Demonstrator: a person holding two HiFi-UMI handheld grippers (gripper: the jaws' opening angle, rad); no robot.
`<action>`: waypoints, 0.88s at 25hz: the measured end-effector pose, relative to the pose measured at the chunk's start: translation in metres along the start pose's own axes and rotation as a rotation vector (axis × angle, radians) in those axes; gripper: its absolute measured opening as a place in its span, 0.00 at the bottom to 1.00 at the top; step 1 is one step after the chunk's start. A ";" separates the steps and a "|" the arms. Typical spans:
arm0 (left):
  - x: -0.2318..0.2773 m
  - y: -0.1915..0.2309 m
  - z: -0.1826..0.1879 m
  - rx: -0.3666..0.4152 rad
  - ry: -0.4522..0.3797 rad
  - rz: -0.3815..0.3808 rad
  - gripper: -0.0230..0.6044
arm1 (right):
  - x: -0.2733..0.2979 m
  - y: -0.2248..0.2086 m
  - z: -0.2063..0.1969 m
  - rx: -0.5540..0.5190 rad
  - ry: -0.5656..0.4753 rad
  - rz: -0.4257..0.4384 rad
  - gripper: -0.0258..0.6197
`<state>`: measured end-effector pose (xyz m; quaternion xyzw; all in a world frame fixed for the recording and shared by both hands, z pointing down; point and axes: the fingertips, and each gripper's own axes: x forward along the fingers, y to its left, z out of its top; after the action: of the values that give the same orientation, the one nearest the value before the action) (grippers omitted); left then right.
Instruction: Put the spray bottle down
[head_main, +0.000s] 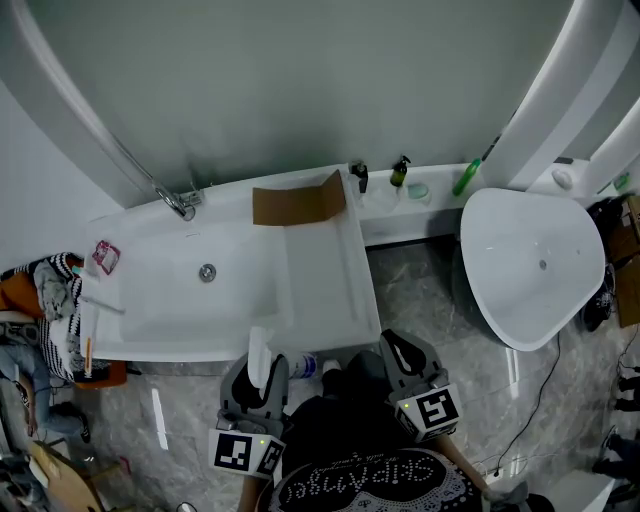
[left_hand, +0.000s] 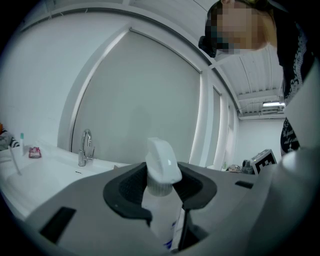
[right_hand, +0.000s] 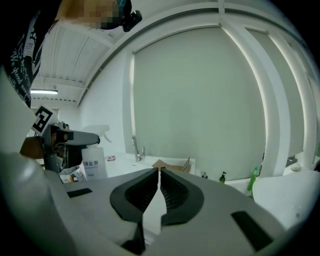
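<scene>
A white spray bottle with a white trigger head stands upright between the jaws of my left gripper, which is shut on its neck, just in front of the bathtub's near rim. In the left gripper view the bottle fills the gap between the dark pads, with its label partly hidden below. My right gripper is to the right, over the floor, shut with nothing in it. The right gripper view shows its own jaws closed and, at left, the bottle in the left gripper.
A white bathtub with a chrome faucet lies ahead; a cardboard piece rests on its far ledge. Small bottles and a green bottle stand on the shelf. A round white basin is at right, clothes at left.
</scene>
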<state>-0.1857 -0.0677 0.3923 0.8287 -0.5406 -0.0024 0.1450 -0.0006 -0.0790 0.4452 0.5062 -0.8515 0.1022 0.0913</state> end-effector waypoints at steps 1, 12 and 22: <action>0.002 0.000 0.001 -0.003 -0.001 0.000 0.28 | 0.001 -0.002 0.000 0.003 -0.001 -0.002 0.08; 0.039 -0.010 0.010 -0.015 -0.004 0.040 0.28 | 0.029 -0.030 0.014 0.003 0.006 0.072 0.08; 0.085 -0.019 0.010 -0.024 -0.057 0.106 0.28 | 0.062 -0.079 0.023 -0.021 -0.007 0.124 0.08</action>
<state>-0.1351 -0.1393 0.3914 0.7968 -0.5874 -0.0251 0.1395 0.0380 -0.1746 0.4452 0.4517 -0.8826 0.0970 0.0873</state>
